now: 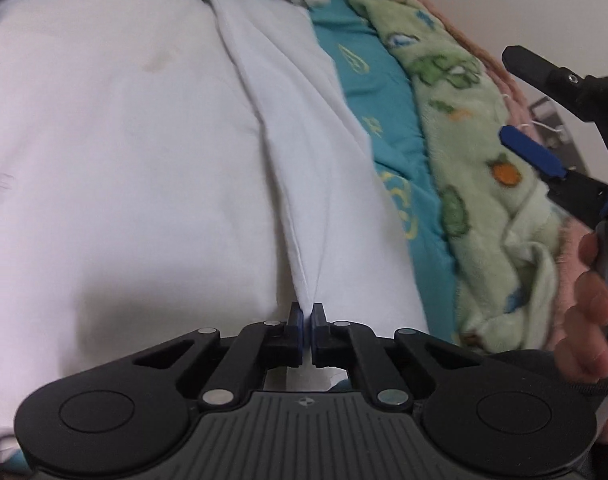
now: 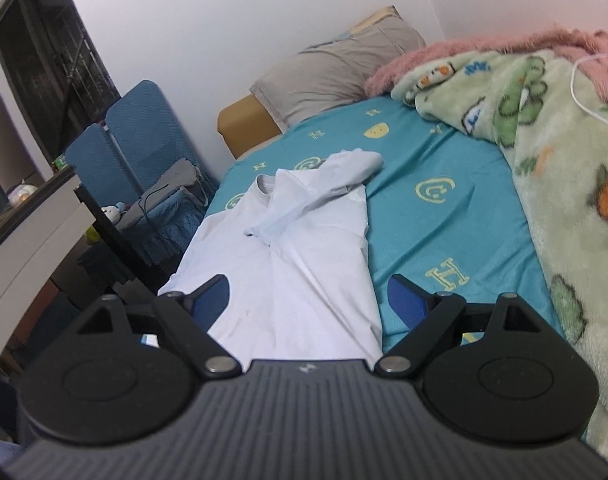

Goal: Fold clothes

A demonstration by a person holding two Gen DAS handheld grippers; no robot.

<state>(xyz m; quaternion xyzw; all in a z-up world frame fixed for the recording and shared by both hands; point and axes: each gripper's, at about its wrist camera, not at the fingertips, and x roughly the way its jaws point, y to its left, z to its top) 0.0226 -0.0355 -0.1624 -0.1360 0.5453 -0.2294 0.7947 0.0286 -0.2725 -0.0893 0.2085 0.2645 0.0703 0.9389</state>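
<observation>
A white cotton long-sleeved shirt (image 2: 288, 256) lies flat on a teal bedsheet printed with yellow smiley faces and letters (image 2: 436, 208), its collar toward the head of the bed and 1 sleeve folded across the chest. The shirt's left edge runs close to the side of the mattress, where a dark wooden desk edge (image 2: 104, 232) and a blue padded chair (image 2: 136, 128) stand just beside the bed. To the shirt's right a broad strip of bare sheet lies open, ending at a green fleece blanket with frog and orange prints (image 2: 560, 184) heaped along the far side, with a pink fluffy blanket (image 2: 464, 52) behind it. A grey pillow (image 2: 336, 72) sits at the head, well apart from the collar.

The left gripper (image 1: 307, 316) has its 2 black fingers with blue pads pressed together on a raised fold of the white fabric, which pulls up into a taut ridge running away from the tips. The right gripper (image 2: 308, 296) hangs above the shirt's lower part with its fingers spread wide, touching nothing; in the left wrist view it shows at the right, above the green blanket, held by a person's hand (image 1: 592, 312).
</observation>
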